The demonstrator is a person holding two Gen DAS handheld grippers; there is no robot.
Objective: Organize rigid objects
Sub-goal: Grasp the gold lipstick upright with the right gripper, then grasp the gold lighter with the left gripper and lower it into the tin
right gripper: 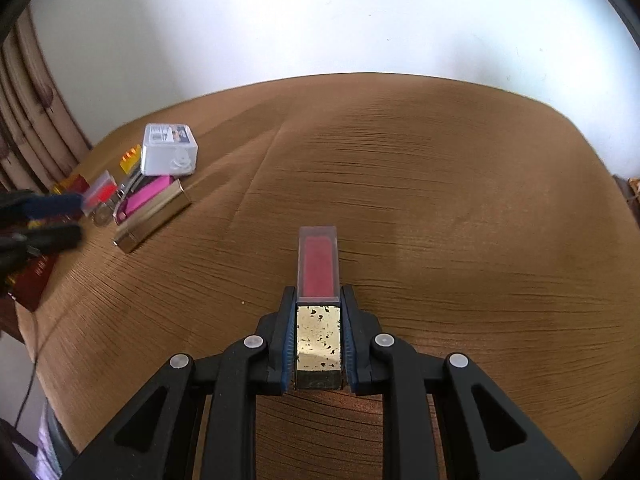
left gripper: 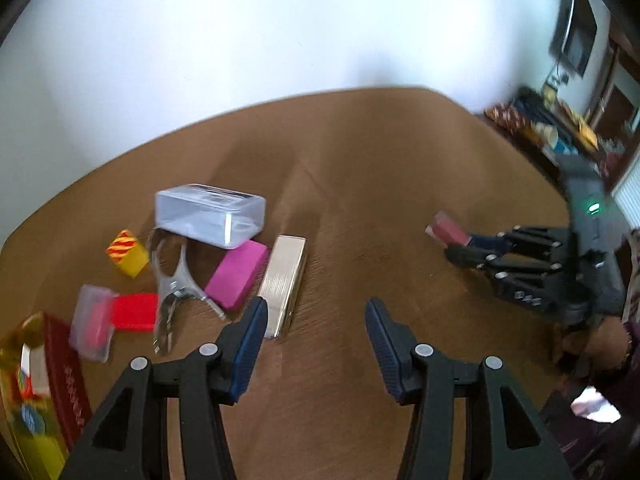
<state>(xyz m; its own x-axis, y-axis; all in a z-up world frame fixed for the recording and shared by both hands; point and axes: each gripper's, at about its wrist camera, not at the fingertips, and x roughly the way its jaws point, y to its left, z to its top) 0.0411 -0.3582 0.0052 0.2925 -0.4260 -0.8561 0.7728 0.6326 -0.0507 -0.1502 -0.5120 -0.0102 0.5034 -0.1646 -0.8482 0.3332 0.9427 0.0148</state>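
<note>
My right gripper (right gripper: 318,312) is shut on a lip gloss tube (right gripper: 318,264) with a clear pink body and a worn gold cap, held over the brown table (right gripper: 440,200). The tube (left gripper: 447,232) and the right gripper (left gripper: 460,249) also show at the right of the left wrist view. My left gripper (left gripper: 316,316) is open and empty above the table. Just left of it lie a gold bar-shaped case (left gripper: 283,284), a magenta box (left gripper: 237,273), a metal clip (left gripper: 174,292), a clear plastic box (left gripper: 210,215), a red block (left gripper: 134,312) and a yellow striped cube (left gripper: 127,253).
A small clear case with pink inside (left gripper: 93,328) and a dark red and yellow box (left gripper: 40,384) lie at the table's left edge. A white wall stands behind the table. Curtains (right gripper: 28,120) hang at the left. Cluttered furniture (left gripper: 560,128) stands at the far right.
</note>
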